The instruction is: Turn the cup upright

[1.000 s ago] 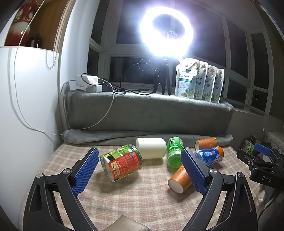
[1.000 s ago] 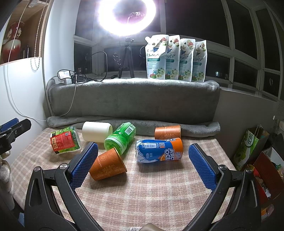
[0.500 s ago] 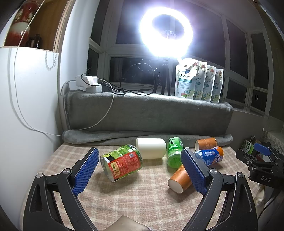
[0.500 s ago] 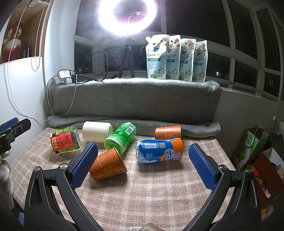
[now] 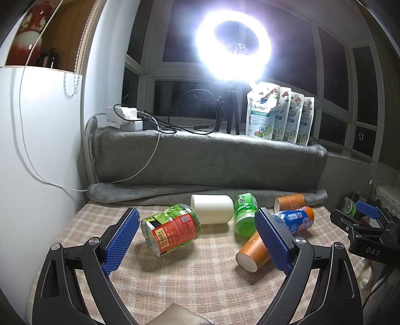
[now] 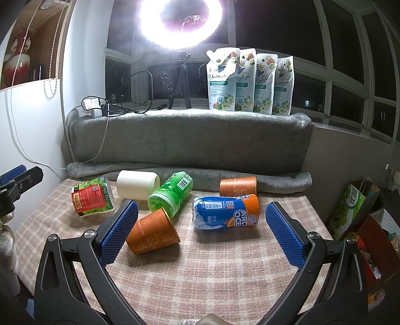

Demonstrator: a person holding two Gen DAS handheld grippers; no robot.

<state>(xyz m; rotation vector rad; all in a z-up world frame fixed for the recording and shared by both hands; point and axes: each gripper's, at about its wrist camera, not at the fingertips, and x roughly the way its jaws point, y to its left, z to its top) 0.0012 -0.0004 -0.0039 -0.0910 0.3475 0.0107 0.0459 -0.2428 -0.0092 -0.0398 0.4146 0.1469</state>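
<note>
Several cups lie on their sides on the checked cloth (image 6: 200, 262). An orange paper cup (image 6: 152, 231) lies nearest, also in the left wrist view (image 5: 251, 252). A second orange cup (image 6: 237, 186) lies at the back. A white cup (image 6: 137, 185), a green cup (image 6: 171, 193), a blue and orange cup (image 6: 226, 212) and a green and red cup (image 6: 92, 200) lie around them. My right gripper (image 6: 200, 232) is open and empty, above the cloth in front of the cups. My left gripper (image 5: 197, 240) is open and empty, facing the green and red cup (image 5: 171, 231).
A grey blanket-covered ledge (image 6: 190, 140) runs behind the cups, with several refill pouches (image 6: 250, 80), a ring light (image 6: 180, 20) on a tripod and a power strip with cables (image 6: 97, 107). A white wall (image 5: 37, 150) stands left. Bags and boxes (image 6: 355, 215) sit off the right edge.
</note>
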